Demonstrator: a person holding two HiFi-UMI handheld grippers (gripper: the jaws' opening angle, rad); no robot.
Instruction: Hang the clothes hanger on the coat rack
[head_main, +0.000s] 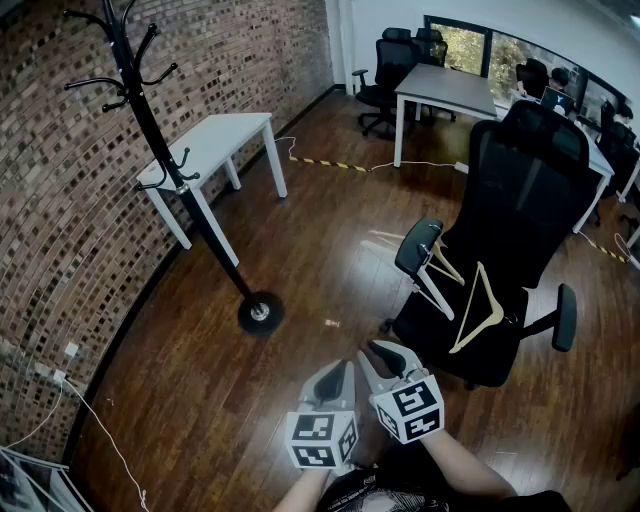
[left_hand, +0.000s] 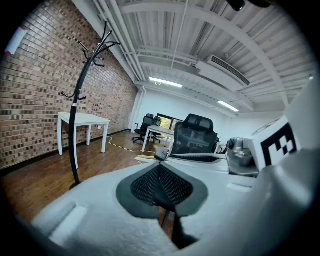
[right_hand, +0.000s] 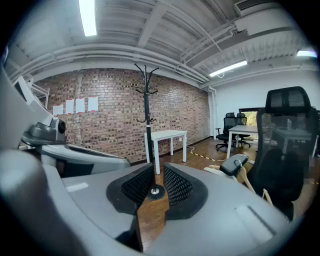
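Note:
A pale wooden clothes hanger (head_main: 479, 308) lies on the seat of a black office chair (head_main: 525, 190), and a second hanger (head_main: 432, 268) leans under its left armrest. The black coat rack (head_main: 150, 120) stands by the brick wall, its round base (head_main: 260, 312) on the wood floor. Both grippers hang low in front of me, short of the chair and holding nothing. My left gripper (head_main: 333, 382) (left_hand: 160, 172) has its pads together, shut. My right gripper (head_main: 384, 357) (right_hand: 156, 182) shows a narrow gap with only floor between the pads. The right gripper view shows the rack (right_hand: 146, 120) ahead and a hanger (right_hand: 244, 176) at right.
A white table (head_main: 215, 140) stands against the brick wall behind the rack. Grey desks (head_main: 447, 88) and more office chairs (head_main: 385, 65) fill the far end. A striped cable cover (head_main: 330, 163) crosses the floor, and white cables (head_main: 90, 420) run along the wall at left.

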